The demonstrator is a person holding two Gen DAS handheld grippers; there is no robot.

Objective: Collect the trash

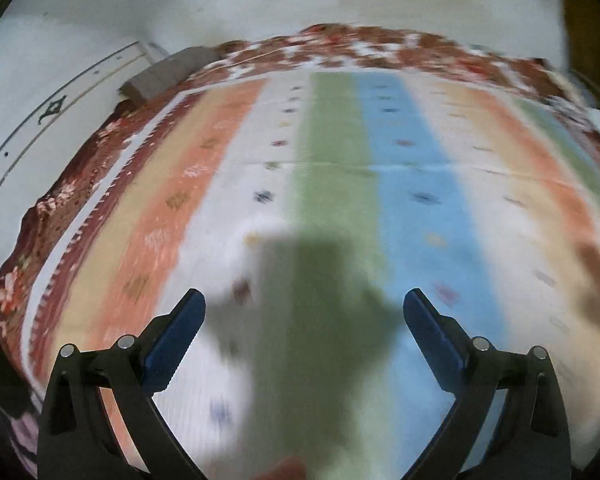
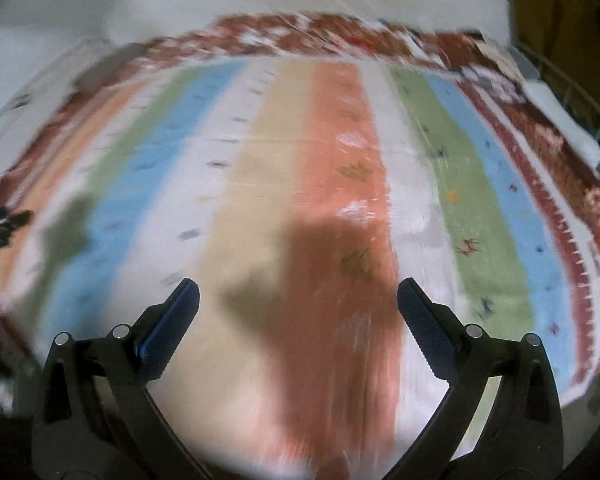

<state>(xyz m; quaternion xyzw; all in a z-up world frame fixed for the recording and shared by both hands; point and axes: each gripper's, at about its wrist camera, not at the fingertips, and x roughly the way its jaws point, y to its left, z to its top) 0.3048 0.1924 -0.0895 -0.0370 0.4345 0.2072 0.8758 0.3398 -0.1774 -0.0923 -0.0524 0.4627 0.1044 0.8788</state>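
You are looking down on a striped cloth point(image 1: 340, 160) spread flat, with bands of cream, orange, white, green and blue running away from you and small dark motifs dotted along them. A red-brown floral border point(image 1: 360, 46) runs around its edge. Past the far left corner you see a grey block point(image 1: 168, 74) lying just beside the border, on a pale floor point(image 1: 60, 60) marked with thin dark lines. In the right view a white flat piece point(image 2: 560, 120) lies near the cloth's right edge. Both views are blurred.
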